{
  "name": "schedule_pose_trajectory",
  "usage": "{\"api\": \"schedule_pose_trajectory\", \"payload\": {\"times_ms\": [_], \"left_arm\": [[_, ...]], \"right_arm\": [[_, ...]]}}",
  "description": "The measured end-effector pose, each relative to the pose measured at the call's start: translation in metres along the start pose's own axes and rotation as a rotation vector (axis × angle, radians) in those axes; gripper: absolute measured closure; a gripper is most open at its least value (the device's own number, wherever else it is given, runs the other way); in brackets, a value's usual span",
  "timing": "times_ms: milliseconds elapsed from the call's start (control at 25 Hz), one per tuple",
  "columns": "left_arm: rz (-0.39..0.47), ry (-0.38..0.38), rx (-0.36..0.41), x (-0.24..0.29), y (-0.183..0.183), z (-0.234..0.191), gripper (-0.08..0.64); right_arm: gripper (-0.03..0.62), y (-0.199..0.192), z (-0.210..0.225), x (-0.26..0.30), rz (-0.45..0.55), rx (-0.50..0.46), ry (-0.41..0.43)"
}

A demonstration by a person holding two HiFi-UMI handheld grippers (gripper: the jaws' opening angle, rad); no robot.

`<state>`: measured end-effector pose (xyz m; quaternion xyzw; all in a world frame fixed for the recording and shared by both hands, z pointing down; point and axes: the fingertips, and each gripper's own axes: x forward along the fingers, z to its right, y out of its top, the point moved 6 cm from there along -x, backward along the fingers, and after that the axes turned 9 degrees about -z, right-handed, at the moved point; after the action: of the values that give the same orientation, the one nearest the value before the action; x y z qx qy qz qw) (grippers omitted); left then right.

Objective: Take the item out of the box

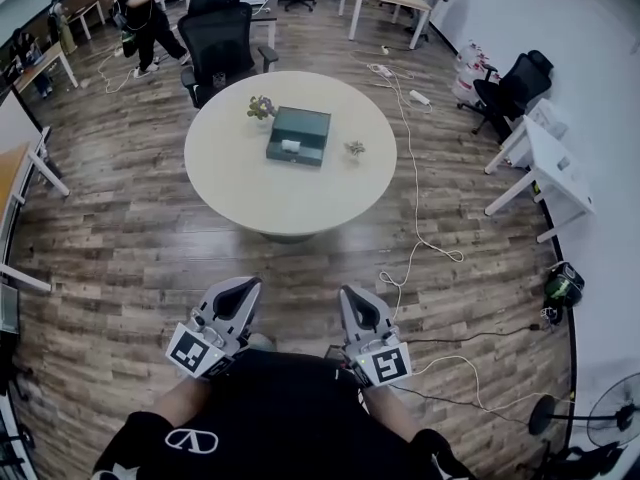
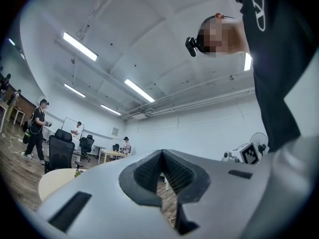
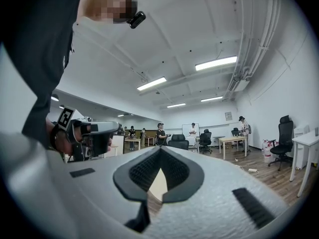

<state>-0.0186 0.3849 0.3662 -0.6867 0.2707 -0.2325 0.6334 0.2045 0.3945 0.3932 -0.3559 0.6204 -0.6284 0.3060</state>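
Note:
A dark green box [image 1: 298,135] lies on the round cream table [image 1: 250,188], well ahead of me. A small white item [image 1: 290,145] shows at its near side; whether it sits on or in the box I cannot tell. Both grippers are held low and close to my body, far from the table. The left gripper [image 1: 241,287] [image 2: 161,154] has its jaws together with nothing between them. Likewise the right gripper [image 1: 351,294] [image 3: 160,151] is shut and empty. In the right gripper view the left gripper [image 3: 94,133] appears off to the side.
Two small plants [image 1: 262,107] [image 1: 355,148] flank the box. A black office chair [image 1: 218,36] stands behind the table. A white cable [image 1: 415,198] runs across the wooden floor at the right, near white desks [image 1: 545,163]. A person [image 1: 140,18] stands at the back left.

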Motion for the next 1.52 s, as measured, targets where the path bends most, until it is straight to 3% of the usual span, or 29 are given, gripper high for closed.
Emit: {"api": "schedule_pose_trajectory", "payload": {"times_ms": [240,440,1200,1520], "left_arm": [[-0.01,0.0,0.012,0.03,-0.001,-0.017,0.555],[0.008,-0.024,0.004,0.062,-0.008,-0.055,0.555],[0.029,-0.153,-0.081,0.216,0.014,-0.337,0.555],[0.014,-0.203,-0.11,0.26,0.012,-0.413,0.555]], "right_arm": [[0.588,-0.001,0.029,0.018,-0.03,0.003,-0.017],[0.589,-0.015,0.049,0.054,-0.01,-0.001,-0.012],[0.589,0.02,0.15,0.339,-0.104,-0.031,-0.14],[0.589,0.026,0.178,0.427,-0.124,-0.073,-0.169]]}}
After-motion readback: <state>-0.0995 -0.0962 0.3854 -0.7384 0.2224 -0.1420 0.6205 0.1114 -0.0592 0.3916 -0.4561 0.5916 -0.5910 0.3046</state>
